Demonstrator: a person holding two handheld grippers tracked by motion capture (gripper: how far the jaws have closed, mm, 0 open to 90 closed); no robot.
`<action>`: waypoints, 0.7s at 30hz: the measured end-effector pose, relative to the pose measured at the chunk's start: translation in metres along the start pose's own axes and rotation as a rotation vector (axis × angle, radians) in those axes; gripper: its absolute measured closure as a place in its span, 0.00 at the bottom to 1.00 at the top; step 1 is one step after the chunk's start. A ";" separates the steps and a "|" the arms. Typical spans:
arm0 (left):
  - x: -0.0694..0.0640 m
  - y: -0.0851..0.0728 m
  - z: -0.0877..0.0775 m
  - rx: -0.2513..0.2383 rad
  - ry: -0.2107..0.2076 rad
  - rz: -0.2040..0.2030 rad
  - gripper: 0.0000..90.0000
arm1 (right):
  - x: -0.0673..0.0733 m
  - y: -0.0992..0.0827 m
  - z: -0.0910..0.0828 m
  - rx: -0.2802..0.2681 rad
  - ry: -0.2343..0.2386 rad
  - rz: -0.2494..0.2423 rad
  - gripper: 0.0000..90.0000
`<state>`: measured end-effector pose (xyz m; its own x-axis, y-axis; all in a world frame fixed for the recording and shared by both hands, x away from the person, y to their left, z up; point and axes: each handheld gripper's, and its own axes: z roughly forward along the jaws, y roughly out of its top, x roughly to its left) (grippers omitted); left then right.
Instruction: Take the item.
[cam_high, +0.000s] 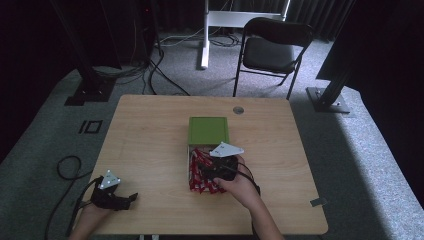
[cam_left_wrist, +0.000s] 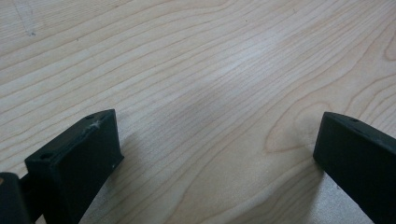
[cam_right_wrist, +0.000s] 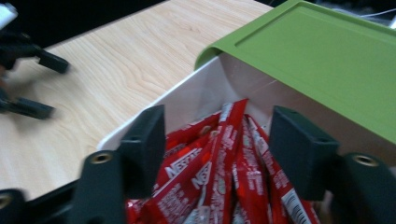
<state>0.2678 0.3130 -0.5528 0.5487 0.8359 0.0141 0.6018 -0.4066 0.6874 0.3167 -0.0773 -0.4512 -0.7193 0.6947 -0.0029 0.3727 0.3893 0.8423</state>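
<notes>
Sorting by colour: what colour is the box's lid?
Green; the lid shows best in the right gripper view.

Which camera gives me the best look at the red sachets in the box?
The right gripper view: the red sachets sit close, lettering readable, between open jaws. The high view shows them small, partly under the right gripper. The left gripper view looks at bare table.

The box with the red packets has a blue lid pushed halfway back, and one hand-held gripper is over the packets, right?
Almost. The lid is green, not blue; the right gripper view shows it clearly. The rest holds: it sits pushed partway back on the white box, and the right hand-held gripper is over the red packets, jaws apart.
</notes>
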 end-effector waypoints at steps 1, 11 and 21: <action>0.000 0.000 0.000 0.000 0.000 0.001 0.02 | 0.000 0.000 0.002 -0.004 -0.007 0.007 0.45; 0.000 0.000 0.000 0.000 0.001 0.002 0.02 | -0.003 -0.003 0.019 0.086 0.048 0.027 0.64; 0.000 0.000 0.000 -0.001 0.001 0.000 0.02 | -0.003 -0.004 0.030 0.131 -0.014 0.058 0.77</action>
<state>0.2679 0.3130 -0.5529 0.5484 0.8361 0.0146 0.6011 -0.4062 0.6883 0.3344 -0.0627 -0.4708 -0.6864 0.7263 0.0361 0.4874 0.4227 0.7640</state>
